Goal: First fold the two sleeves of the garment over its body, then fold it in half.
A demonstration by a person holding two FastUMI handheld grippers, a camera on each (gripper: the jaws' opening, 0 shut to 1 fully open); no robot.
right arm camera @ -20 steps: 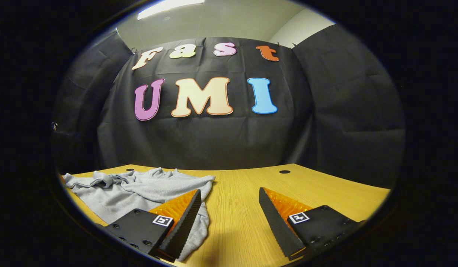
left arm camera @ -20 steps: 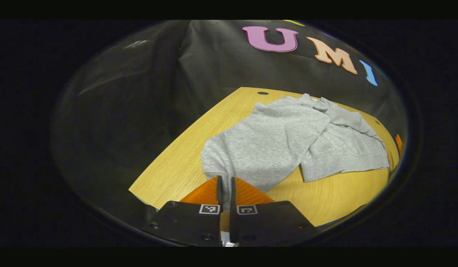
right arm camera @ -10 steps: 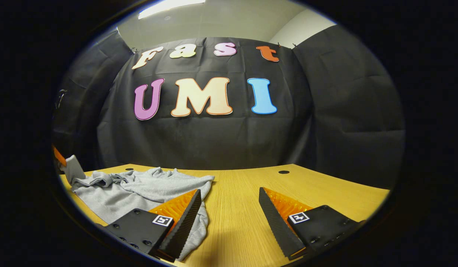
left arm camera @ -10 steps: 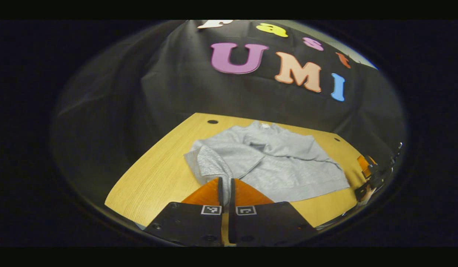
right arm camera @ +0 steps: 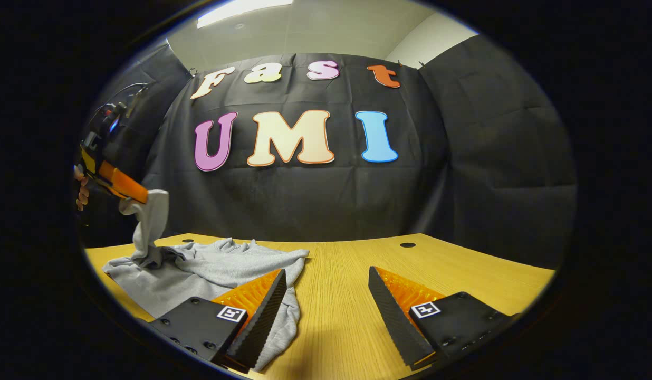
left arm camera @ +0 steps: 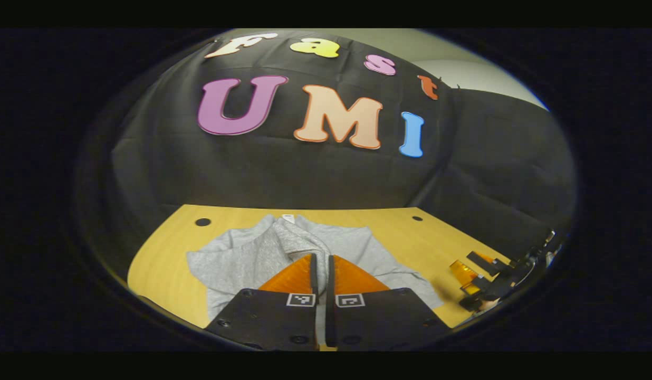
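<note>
- Right gripper view, far left: the left hand-held gripper is up in the air, clenched on a gray sleeve. The sleeve hangs down from it to the garment on the counter.
- It may slip out, because just the tip of the sleeve looks pinched. Then it could drop in a heap, not flat on the body.
- If the sleeve is lifted too far, the whole garment could be dragged along the counter.
- Left gripper view: the left hand-held gripper is above the garment, with cloth held between its closed fingers.
- Right side: the right hand-held gripper is wide apart and holds nothing. It sits low over the counter, with its left finger over the garment's near edge.
</note>
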